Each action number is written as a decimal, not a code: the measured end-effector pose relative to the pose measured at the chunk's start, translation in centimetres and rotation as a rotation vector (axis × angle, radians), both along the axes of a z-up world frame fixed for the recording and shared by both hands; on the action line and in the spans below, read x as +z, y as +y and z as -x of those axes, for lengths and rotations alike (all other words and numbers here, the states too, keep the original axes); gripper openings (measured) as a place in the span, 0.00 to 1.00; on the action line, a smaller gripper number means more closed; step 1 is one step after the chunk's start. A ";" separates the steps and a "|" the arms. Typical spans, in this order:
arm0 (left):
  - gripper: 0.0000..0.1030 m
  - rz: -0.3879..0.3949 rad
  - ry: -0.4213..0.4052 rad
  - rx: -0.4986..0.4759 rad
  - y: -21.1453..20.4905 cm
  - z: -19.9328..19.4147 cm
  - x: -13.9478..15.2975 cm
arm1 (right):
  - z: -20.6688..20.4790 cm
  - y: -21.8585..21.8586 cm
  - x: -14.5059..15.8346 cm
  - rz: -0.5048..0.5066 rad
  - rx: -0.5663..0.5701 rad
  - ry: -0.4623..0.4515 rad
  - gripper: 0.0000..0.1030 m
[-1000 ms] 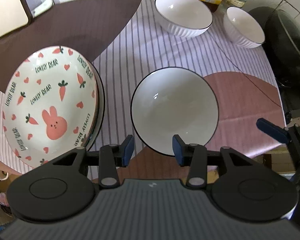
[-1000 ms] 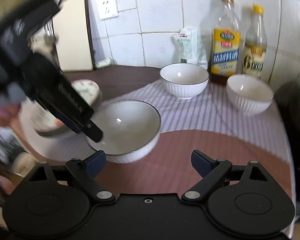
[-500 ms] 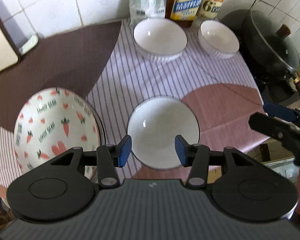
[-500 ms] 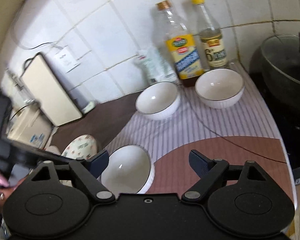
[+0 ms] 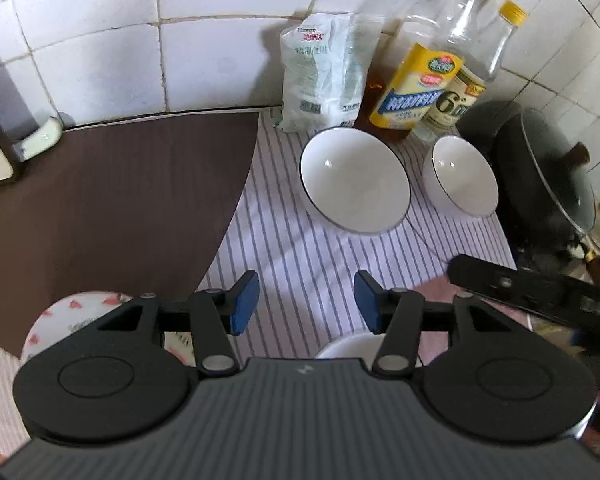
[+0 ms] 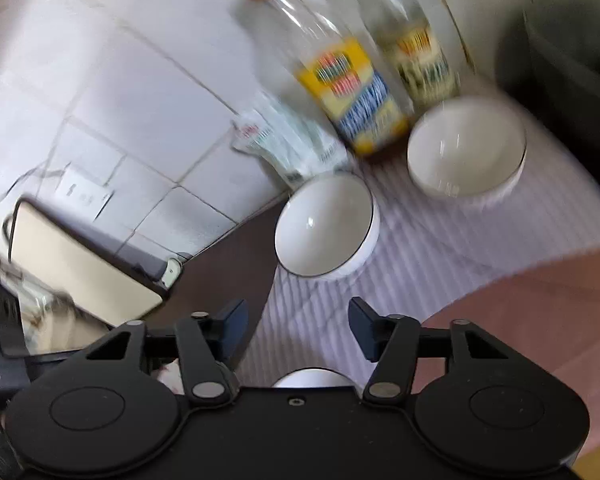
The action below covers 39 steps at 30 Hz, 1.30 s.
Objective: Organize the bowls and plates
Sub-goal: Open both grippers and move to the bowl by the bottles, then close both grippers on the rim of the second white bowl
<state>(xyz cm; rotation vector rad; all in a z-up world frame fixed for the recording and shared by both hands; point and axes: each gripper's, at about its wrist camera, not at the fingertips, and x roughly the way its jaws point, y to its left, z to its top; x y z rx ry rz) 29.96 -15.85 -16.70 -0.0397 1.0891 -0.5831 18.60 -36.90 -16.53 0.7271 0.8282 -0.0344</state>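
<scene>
Two white bowls with dark rims stand at the back of the striped cloth, a larger bowl (image 5: 354, 186) (image 6: 324, 228) and a smaller bowl (image 5: 464, 178) (image 6: 466, 148). A third white bowl (image 5: 348, 346) (image 6: 312, 378) peeks out from under both grippers. The carrot-and-bunny plate (image 5: 80, 312) lies at the lower left, mostly hidden. My left gripper (image 5: 306, 300) hovers over the cloth, its jaws opening, nothing between them. My right gripper (image 6: 298, 320) is tilted and its view is blurred. Its jaws are closing on nothing. Its black body (image 5: 532, 288) shows at the right of the left wrist view.
Oil and vinegar bottles (image 5: 420, 84) and a white bag (image 5: 324, 76) stand against the tiled wall behind the bowls. A black pot with a glass lid (image 5: 552, 184) sits at the right. A cream cutting board (image 6: 76, 264) leans at the left by a brown mat (image 5: 120, 192).
Both cameras have lifted and moved toward the back bowls. The near bowl and bunny plate have slipped under the grippers. The right gripper rolled and its jaws narrowed; the left jaws widened a little.
</scene>
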 end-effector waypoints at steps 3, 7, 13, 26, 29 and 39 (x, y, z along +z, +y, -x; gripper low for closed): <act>0.50 0.001 0.004 -0.042 -0.7 -1.6 -0.9 | -1.4 -0.6 -1.7 -0.045 -0.096 0.021 0.58; 0.50 -0.054 -0.019 -0.083 -2.4 -3.5 -2.0 | -2.7 -1.8 -4.0 -0.126 -0.200 0.038 0.58; 0.50 -0.090 -0.013 -0.121 -5.5 -5.8 -3.3 | -4.4 -1.8 -5.7 -0.068 -0.297 0.058 0.57; 0.34 -0.129 0.000 -0.122 -7.3 -8.6 -6.9 | -6.5 -2.1 -7.2 0.016 -0.336 0.146 0.09; 0.15 -0.112 0.024 -0.142 -7.4 -8.4 -7.2 | -6.4 -2.3 -7.5 0.003 -0.335 0.121 0.09; 0.14 -0.130 0.021 -0.179 -6.8 -6.0 -5.0 | -5.4 -1.9 -5.3 0.005 -0.303 0.083 0.13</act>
